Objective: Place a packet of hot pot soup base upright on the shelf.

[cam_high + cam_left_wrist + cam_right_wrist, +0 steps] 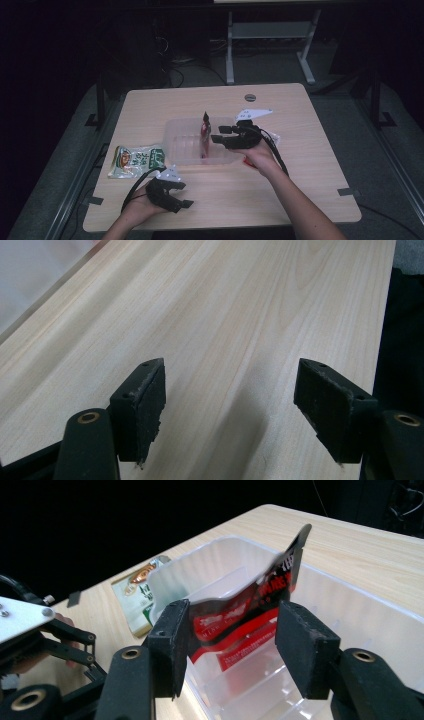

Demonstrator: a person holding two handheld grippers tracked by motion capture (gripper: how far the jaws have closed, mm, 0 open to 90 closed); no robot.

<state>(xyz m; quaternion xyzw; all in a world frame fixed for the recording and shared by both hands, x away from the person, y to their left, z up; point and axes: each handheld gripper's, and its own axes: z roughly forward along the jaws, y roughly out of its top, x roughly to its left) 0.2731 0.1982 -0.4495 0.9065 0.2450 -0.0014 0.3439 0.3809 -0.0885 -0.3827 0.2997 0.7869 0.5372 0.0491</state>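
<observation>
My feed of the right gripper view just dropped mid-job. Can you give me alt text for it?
The right hand-held gripper has its jaws apart around a red and black snack packet standing over a clear plastic tray, the pads not visibly pressing it. A green packet lies on the wooden table beyond the tray, and the left hand-held gripper shows at lower left.
</observation>
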